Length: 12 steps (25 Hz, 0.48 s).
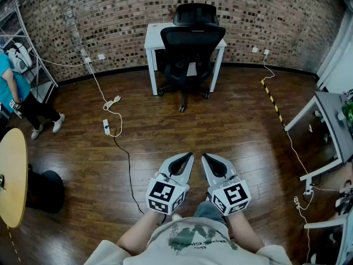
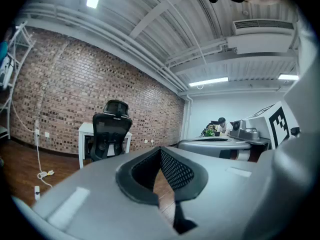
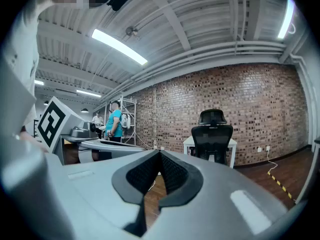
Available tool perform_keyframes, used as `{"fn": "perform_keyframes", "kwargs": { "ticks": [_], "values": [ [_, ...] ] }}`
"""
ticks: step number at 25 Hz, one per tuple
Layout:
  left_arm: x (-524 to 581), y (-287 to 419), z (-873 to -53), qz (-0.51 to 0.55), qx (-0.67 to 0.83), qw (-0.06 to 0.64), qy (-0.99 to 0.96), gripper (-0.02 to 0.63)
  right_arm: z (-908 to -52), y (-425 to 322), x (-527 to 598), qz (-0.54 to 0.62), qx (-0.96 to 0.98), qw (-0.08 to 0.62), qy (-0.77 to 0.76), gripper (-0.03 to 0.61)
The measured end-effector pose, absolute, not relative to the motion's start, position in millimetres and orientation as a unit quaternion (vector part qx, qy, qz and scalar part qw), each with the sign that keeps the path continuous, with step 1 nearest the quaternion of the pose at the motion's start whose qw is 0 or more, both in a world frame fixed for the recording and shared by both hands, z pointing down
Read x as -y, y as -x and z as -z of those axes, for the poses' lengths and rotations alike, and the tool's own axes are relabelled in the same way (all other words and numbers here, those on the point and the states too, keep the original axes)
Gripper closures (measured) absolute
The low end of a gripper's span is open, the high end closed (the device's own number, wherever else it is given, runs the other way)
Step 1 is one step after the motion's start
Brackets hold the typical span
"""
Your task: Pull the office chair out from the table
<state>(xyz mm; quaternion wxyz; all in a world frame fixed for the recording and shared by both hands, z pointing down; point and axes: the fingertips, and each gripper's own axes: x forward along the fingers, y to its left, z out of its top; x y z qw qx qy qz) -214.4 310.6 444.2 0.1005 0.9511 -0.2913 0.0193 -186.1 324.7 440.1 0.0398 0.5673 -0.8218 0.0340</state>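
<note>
A black office chair [image 1: 189,48] with a mesh back and headrest is tucked under a small white table [image 1: 153,40] against the brick wall, far across the room. It also shows in the left gripper view as the chair [image 2: 111,131] and in the right gripper view as the chair [image 3: 212,139]. My left gripper [image 1: 190,155] and right gripper [image 1: 204,156] are held side by side close to my body, pointing toward the chair, well short of it. Both are shut with nothing between the jaws.
A white cable with a power strip [image 1: 106,127] trails over the wood floor at left. A person in a teal shirt [image 1: 12,87] stands by a metal rack at far left. A round yellow table [image 1: 12,175] is near left; grey desks [image 1: 331,120] stand at right. Yellow-black floor tape [image 1: 273,101] runs right of the chair.
</note>
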Motion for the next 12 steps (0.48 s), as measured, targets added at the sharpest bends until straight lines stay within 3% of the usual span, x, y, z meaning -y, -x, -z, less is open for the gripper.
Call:
{"fn": "perform_keyframes", "kwargs": {
  "ticks": [12],
  "values": [
    [-247, 186, -442, -0.035, 0.299, 0.086, -0.950, 0.597, -437, 154, -254, -0.032, 0.825, 0.014, -0.564, 0.577]
  ]
}}
